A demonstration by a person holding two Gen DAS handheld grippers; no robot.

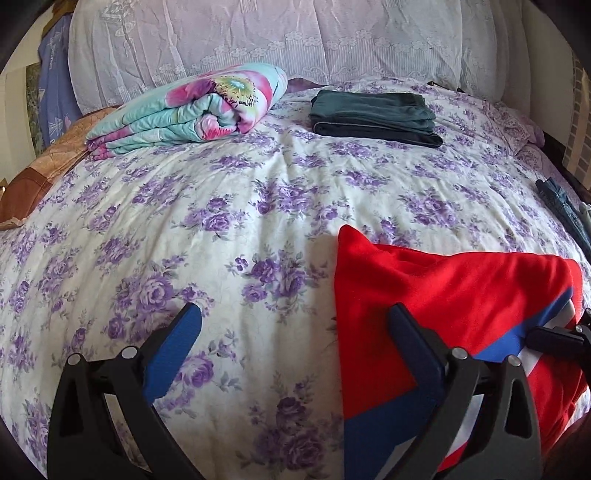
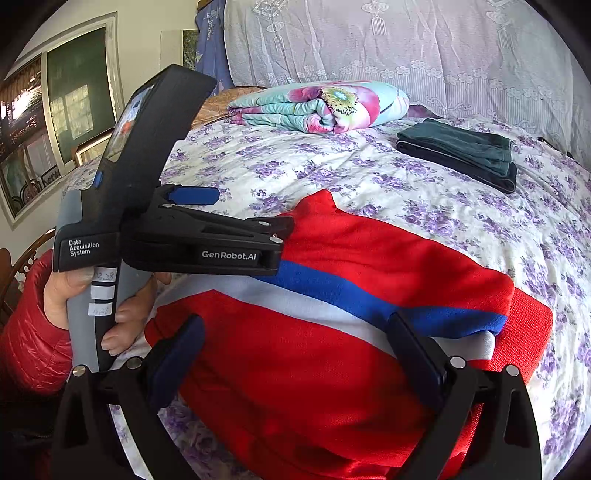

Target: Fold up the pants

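The left hand-held gripper stands wide open, blue-padded fingers spread: one finger hangs over the flowered bedspread, the other over the edge of the red pants with a blue and white side stripe. It grips nothing. From the right wrist view that same left tool shows side-on, a black and grey body marked "GenRobot.AI", its tips sitting at the left edge of the red cloth, and a hand in a shiny red quilted sleeve wraps the grey handle.

The right hand-held gripper is open too, jaws wide apart, hovering over the middle of the pants with both fingers above the red fabric and the stripe running between them. Whether the pads touch the cloth, I cannot tell.

The pants lie in a folded bundle on the near part of the bed, on the white bedspread with purple roses. Further back, well apart from them, a stack of folded dark green garments rests on the bedspread. To its left lies a folded quilt in turquoise and pink flowers. Behind both stands a white lace-covered headboard. At the right edge of the bed, a strip of blue denim shows.
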